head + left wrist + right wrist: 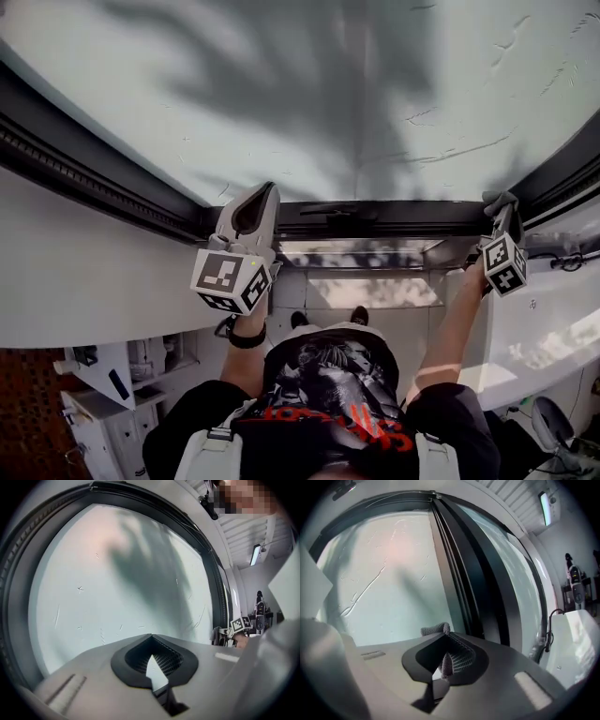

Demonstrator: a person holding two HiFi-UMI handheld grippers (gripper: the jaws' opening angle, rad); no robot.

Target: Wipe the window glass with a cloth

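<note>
Left gripper [265, 190]: my jaws closed, empty, at the window glass [300, 94] lower edge.
Right gripper [506, 214]: my jaws clamped on grey cloth [497, 200], glass corner.

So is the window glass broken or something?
Maybe not broken, but the window glass has thin crack-like lines near its right side, plus little scratch marks all over. I cannot tell whether they are cracks, scratches or dried streaks.
</note>
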